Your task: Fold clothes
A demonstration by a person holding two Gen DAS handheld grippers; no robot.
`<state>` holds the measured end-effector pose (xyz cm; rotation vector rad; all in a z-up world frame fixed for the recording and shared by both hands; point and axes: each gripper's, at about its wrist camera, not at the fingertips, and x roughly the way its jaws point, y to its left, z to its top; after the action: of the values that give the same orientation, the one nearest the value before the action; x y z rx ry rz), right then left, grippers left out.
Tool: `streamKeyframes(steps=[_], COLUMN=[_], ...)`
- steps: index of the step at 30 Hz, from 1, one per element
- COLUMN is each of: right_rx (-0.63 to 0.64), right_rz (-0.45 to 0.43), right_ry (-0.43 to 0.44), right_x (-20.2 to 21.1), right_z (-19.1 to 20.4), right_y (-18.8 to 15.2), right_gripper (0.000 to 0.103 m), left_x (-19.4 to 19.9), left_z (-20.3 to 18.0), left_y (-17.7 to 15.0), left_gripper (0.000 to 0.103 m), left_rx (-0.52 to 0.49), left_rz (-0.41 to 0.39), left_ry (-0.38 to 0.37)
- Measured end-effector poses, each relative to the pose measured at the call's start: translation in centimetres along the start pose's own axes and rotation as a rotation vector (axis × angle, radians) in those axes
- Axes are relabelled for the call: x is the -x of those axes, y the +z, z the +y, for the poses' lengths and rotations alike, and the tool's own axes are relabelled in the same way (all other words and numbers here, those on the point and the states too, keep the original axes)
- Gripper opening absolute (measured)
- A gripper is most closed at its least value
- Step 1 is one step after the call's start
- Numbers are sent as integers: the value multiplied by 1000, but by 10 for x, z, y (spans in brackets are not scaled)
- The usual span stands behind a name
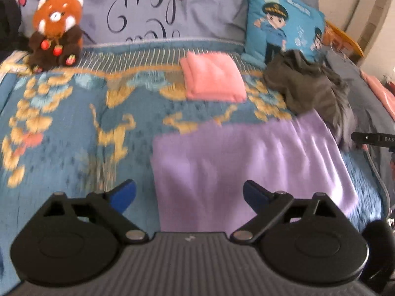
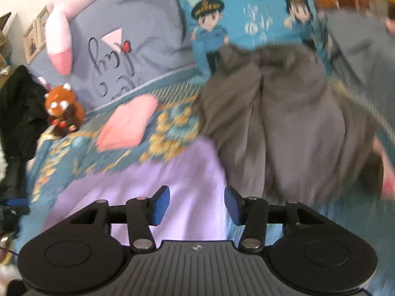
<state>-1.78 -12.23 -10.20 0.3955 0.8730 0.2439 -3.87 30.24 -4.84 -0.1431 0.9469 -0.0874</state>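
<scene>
A lilac cloth (image 1: 246, 160) lies spread flat on the blue patterned bedspread (image 1: 61, 123), in front of both grippers. My left gripper (image 1: 190, 197) hovers open over its near left edge, holding nothing. My right gripper (image 2: 196, 206) is open above the lilac cloth (image 2: 158, 182) near its right edge, also without a hold. A folded pink cloth (image 1: 212, 76) rests further back, seen in the right wrist view as the pink cloth (image 2: 128, 123). A crumpled grey-brown garment (image 1: 308, 86) is heaped at the right, large and blurred in the right wrist view (image 2: 284, 123).
A red panda plush (image 1: 56, 32) sits at the back left of the bed. A blue cartoon cushion (image 1: 284, 29) and a lavender pillow (image 1: 160, 7) lean at the headboard. Dark clothing (image 2: 19, 108) hangs at the left. The other gripper's black body (image 1: 372, 139) shows at the right edge.
</scene>
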Motion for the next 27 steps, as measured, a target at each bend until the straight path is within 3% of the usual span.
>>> streamKeyframes(steps=[4, 9, 12, 15, 16, 19, 22, 27], right_rx=[-173, -496, -546, -580, -587, -602, -631, -597], right_rz=[24, 50, 82, 77, 68, 53, 49, 35], right_ry=[38, 60, 83, 96, 102, 108, 119, 86], right_x=[19, 27, 20, 10, 7, -1, 0, 13], right_z=[-14, -43, -43, -42, -42, -43, -50, -46], right_y=[-36, -89, -102, -106, -106, -108, -112, -111], right_gripper=[66, 67, 67, 65, 58, 23, 18, 16], left_x=[13, 3, -12, -35, -41, -57, -62, -67], left_z=[-20, -64, -78, -75, -71, -57, -43, -45], left_y=[-38, -60, -62, -63, -65, -74, -83, -83], left_gripper=[99, 103, 103, 103, 103, 103, 103, 103], left_rx=[-22, -119, -136, -101, -85, -35, 19, 4], left_rz=[15, 28, 51, 105, 123, 169, 196, 223], left_ry=[23, 38, 31, 70, 88, 131, 116, 147])
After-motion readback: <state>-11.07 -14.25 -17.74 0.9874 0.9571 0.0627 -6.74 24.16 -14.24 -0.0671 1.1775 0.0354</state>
